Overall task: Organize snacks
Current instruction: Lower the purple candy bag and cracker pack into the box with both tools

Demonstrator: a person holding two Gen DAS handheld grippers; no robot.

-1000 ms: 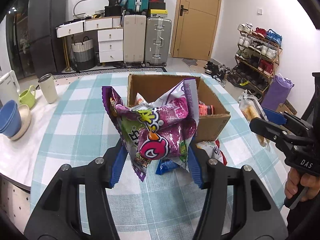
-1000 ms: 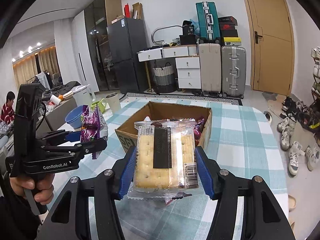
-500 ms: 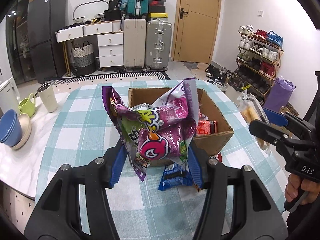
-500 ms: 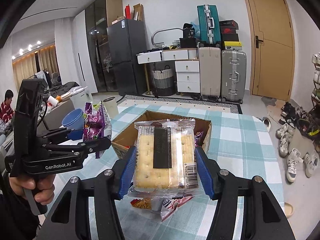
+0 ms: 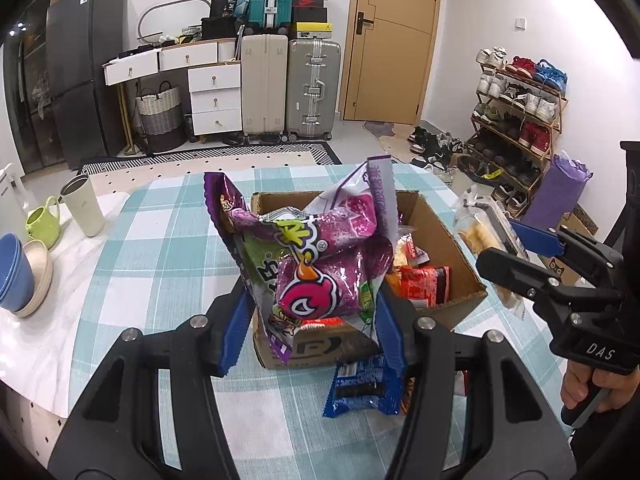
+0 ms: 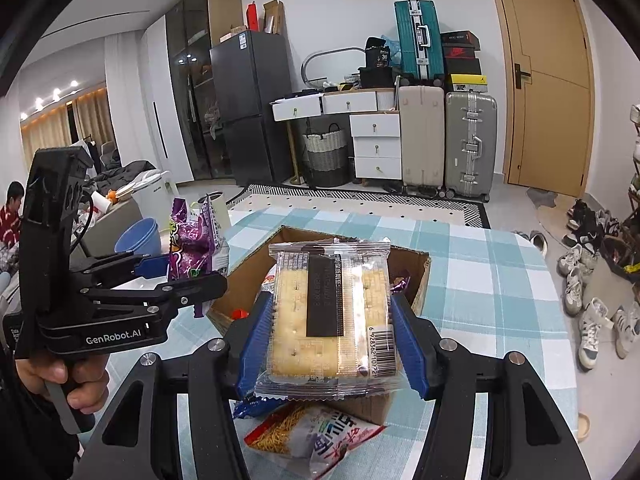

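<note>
Checked tablecloth point(image 5: 152, 248), open cardboard box point(image 5: 440, 220), left gripper point(image 5: 312, 320) clamped on upright purple snack bag point(image 5: 316, 252), right gripper point(image 6: 328, 344) clamped on cracker pack point(image 6: 332, 312), long axis pointing away.

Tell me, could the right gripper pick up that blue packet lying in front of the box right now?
Probably not: the right gripper is shut on a cracker pack, so its jaws are full. The blue packet lies uncovered by the cardboard box.

A crinkled purple bag point(image 5: 320, 256) stands upright at the centre of the left wrist view, in front of the open cardboard box point(image 5: 448, 220), which holds red and orange packets. A clear cracker pack point(image 6: 332, 316) with a dark label fills the centre of the right wrist view, tilted up. A blue packet point(image 5: 364, 388) and a noodle-snack bag point(image 6: 316, 436) lie on the cloth below the box.
</note>
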